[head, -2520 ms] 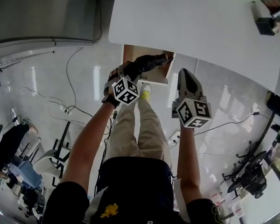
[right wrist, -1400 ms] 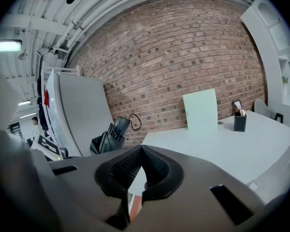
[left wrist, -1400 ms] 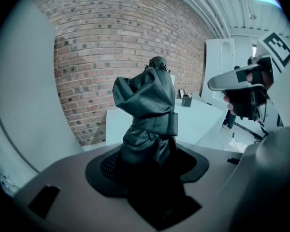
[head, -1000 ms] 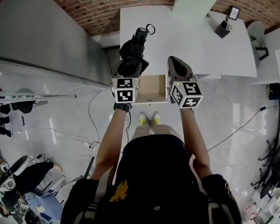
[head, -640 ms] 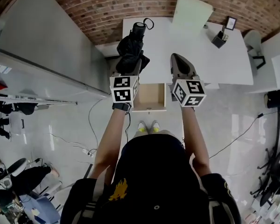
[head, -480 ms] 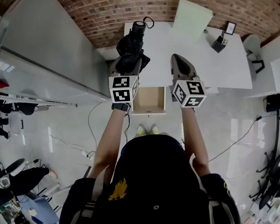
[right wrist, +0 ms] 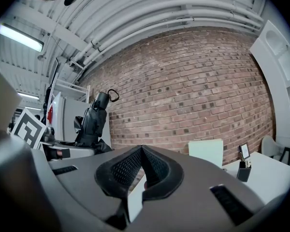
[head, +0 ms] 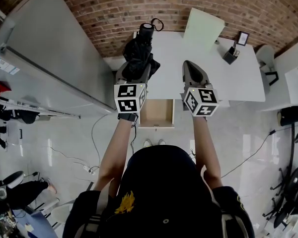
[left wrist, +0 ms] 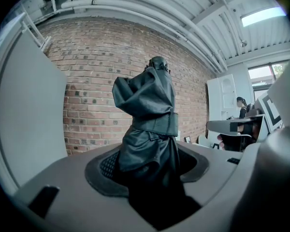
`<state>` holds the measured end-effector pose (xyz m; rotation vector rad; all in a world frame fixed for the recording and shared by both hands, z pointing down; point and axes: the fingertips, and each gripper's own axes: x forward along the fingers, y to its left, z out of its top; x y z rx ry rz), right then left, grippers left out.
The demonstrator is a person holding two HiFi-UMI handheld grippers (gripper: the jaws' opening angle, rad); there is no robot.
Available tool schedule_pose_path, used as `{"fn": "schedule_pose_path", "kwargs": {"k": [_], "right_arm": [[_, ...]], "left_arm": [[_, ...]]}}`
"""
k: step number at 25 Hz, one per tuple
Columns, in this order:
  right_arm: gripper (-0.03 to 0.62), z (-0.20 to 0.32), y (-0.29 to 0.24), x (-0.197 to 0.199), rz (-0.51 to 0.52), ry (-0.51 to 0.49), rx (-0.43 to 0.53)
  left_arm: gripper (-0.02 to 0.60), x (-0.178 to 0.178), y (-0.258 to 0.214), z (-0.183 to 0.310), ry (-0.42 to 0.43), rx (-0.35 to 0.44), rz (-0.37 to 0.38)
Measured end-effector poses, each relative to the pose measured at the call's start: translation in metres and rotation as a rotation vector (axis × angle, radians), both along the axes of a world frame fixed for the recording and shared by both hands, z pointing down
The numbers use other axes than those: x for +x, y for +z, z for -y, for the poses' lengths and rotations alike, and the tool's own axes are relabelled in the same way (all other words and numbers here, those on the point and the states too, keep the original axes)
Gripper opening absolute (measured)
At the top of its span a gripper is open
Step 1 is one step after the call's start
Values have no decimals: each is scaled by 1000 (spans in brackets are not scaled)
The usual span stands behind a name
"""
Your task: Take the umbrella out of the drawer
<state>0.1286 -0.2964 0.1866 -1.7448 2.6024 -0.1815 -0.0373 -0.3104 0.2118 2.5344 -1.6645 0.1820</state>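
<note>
A black folded umbrella [head: 139,53] sticks out forward from my left gripper [head: 135,72], which is shut on its lower end. Its handle with a wrist loop [head: 149,28] points away over the white table [head: 208,73]. In the left gripper view the umbrella [left wrist: 147,115] rises between the pads, wrapped by its strap. The wooden drawer [head: 157,113] stands pulled out below the table edge, nothing visible inside. My right gripper [head: 193,69] hangs level beside the left one, shut and holding nothing; its tips [right wrist: 141,151] meet. From there the umbrella [right wrist: 91,122] shows at left.
A pale green board [head: 203,28] lies at the table's far side, with a dark pen holder [head: 231,53] and a small frame [head: 243,37] to its right. A brick wall [head: 114,9] runs behind. A grey panel [head: 49,58] stands at left.
Both grippers have risen. The umbrella, held at the open drawer earlier, has come up above the table in the left gripper. The right gripper stays shut and empty.
</note>
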Motion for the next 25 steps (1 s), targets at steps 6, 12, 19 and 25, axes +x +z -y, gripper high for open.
{"fn": "schedule_pose_path", "kwargs": {"k": [6,12,19,25], "right_arm": [[23,-2,-1,2,-8,5,0],[23,-3,3,2,-11,6,-6],[23,-8,3,-6,-65,-27,15],[23,-10,0,-3,-74,-23,17]], "left_arm": [[270,3,-1,-3,9,1,-1],[270,5,-1,-5,13,2,3],[270,4,-1,-7,16,1,1],[270,6,-1,-9,23,-4,16]]}}
